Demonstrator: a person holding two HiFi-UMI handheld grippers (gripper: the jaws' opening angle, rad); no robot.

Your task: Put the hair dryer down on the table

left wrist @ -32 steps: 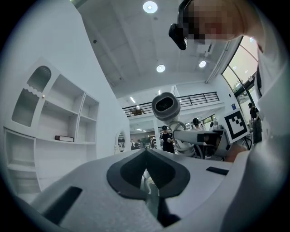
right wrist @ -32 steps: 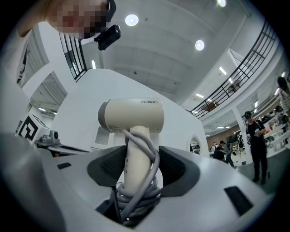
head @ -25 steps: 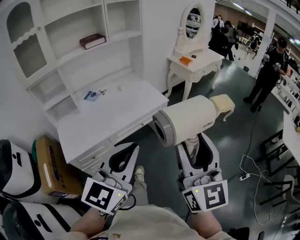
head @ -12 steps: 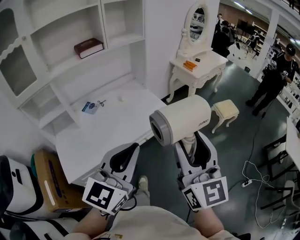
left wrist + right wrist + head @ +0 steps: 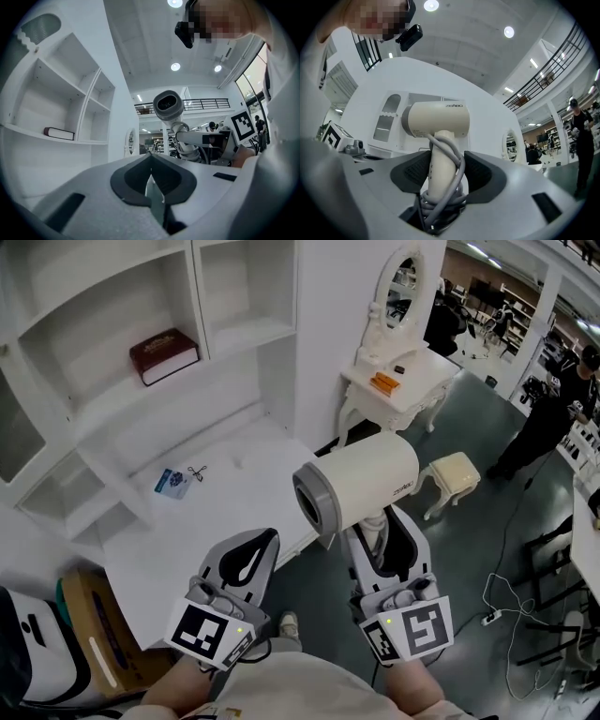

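The jaws of the right gripper (image 5: 440, 176) pinch the handle of the hair dryer (image 5: 437, 119), with its grey cord (image 5: 458, 180) wound round that handle. The dryer is held in the air, just off the edge of the white counter (image 5: 216, 512). The left gripper (image 5: 151, 176) has its jaws pressed together, holding nothing.

left gripper (image 5: 151, 174): jaws apparently together, empty | right gripper (image 5: 441, 174): clamping hair dryer (image 5: 437, 119) handle
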